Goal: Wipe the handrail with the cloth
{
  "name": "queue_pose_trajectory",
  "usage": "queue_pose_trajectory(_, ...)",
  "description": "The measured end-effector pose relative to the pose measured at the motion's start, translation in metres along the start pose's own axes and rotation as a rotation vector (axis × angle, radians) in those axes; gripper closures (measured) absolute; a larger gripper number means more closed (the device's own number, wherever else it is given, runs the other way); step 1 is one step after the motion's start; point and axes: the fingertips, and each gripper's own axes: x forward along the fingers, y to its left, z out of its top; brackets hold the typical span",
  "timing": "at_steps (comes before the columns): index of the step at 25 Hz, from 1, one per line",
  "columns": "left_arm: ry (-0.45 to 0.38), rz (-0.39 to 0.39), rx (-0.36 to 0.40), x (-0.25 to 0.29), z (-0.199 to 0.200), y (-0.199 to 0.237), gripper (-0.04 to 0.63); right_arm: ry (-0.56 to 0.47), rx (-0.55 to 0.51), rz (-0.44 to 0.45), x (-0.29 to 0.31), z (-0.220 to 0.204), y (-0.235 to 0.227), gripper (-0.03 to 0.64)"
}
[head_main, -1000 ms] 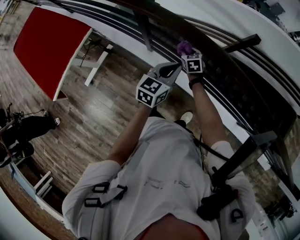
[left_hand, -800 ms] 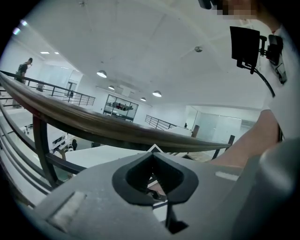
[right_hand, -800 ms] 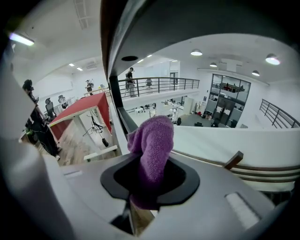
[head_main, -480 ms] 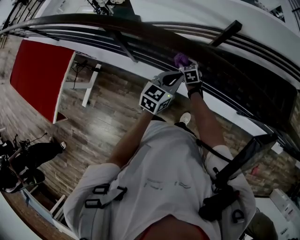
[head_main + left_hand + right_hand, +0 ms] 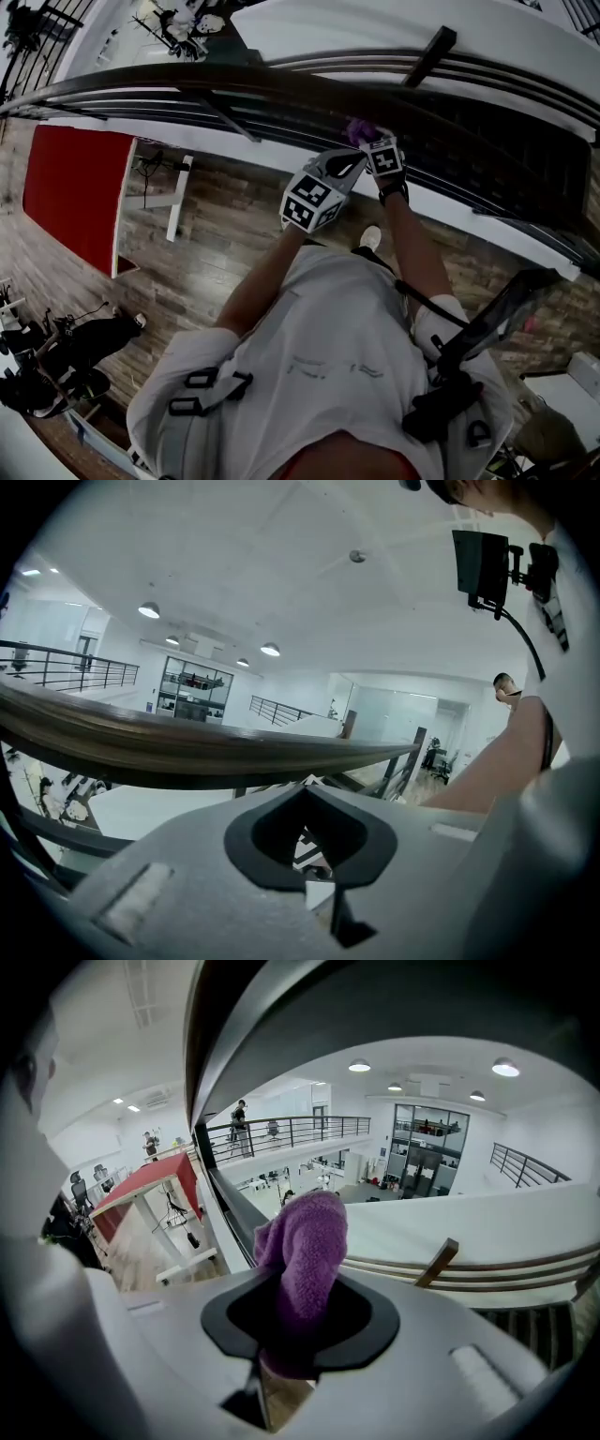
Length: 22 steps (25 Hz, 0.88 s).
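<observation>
Right gripper: jaws clamped on purple cloth. Cloth tuft sits at handrail near edge, contact unclear. Rail runs sideways, with its long stretch off to the left. Left gripper: jaws together, empty, just below rail.

Red tabletop on white legs, down on wood plank floor. Dark equipment, unclear, at bottom left of head view. Round ceiling lights overhead. Far balcony railing, person standing at it.
</observation>
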Motion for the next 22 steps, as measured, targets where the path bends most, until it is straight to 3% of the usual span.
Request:
queue_pose_trajectory(11,0.050,-0.119,0.067,0.045,-0.001,-0.047,0.594,-0.004,0.044,-0.079,-0.042,-0.045,-0.056,0.517)
queue_pose_trajectory(22,0.111,-0.253,0.108,0.100,-0.007,-0.112,0.594,-0.016,0.121,-0.215,-0.098,-0.108,-0.139,0.516)
